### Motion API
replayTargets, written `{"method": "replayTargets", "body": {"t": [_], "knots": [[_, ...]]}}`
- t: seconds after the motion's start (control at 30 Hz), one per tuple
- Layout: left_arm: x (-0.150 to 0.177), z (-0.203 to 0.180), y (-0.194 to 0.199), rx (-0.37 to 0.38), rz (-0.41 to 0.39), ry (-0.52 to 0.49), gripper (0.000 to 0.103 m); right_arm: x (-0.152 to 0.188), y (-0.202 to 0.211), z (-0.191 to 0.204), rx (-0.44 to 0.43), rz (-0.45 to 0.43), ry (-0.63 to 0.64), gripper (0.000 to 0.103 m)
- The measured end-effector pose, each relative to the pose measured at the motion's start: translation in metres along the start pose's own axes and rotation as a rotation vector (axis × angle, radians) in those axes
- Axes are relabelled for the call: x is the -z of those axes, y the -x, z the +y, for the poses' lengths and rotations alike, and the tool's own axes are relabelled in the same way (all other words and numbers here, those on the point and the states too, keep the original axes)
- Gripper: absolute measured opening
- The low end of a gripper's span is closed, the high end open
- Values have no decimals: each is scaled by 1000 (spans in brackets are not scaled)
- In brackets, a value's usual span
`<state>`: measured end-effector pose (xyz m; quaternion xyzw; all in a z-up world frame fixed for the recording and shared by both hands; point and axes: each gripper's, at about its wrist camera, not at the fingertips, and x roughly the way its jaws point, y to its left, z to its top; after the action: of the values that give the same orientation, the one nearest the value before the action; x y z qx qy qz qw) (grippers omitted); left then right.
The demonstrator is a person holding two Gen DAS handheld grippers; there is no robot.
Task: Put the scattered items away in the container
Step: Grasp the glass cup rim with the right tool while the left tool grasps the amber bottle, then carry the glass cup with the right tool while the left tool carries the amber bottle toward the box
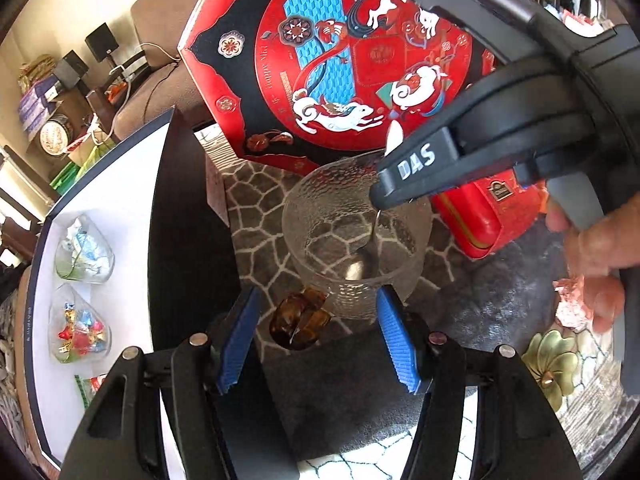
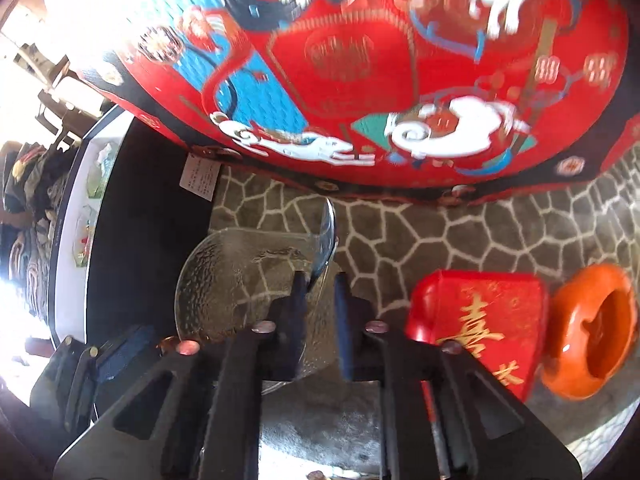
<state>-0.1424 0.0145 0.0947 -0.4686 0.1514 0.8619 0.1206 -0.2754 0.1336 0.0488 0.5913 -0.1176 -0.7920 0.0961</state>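
A textured clear glass cup [image 1: 356,236] stands on the patterned rug, just ahead of my open, empty left gripper [image 1: 318,340]. My right gripper [image 1: 378,196] hangs over the cup's rim and is shut on a small metal spoon [image 1: 362,258], whose bowl dips into the cup. In the right wrist view the right gripper [image 2: 320,280] pinches the spoon [image 2: 325,236] above the cup [image 2: 244,284]. A brown amber wrapped item [image 1: 300,320] lies between my left fingers [image 1: 240,340], beside the cup's base.
A large red octagonal gift box [image 1: 340,52] lies behind the cup. A red tin [image 2: 476,316] and an orange ashtray [image 2: 592,320] sit to the right. A white open box [image 1: 132,184] with two glasses of candies [image 1: 82,322] lies left. A gold flower dish [image 1: 554,364] is near right.
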Motion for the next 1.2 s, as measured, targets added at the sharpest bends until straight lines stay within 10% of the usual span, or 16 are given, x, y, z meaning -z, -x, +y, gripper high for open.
{"method": "replayTargets", "body": {"t": [0.27,0.43,0.77,1.2], "knots": [[2,-16,1,75,22,-111,60,4,-3,-3,4,-19,87,7],[-3,-18,-17,83,93,-110,14,2,-4,-9,-9,-21,84,8],[11,-11,-4,133,71,9,13,13,21,1,11,-28,85,9],[18,30,144,230,-155,33,13,16,151,107,37,-110,219,8]]}}
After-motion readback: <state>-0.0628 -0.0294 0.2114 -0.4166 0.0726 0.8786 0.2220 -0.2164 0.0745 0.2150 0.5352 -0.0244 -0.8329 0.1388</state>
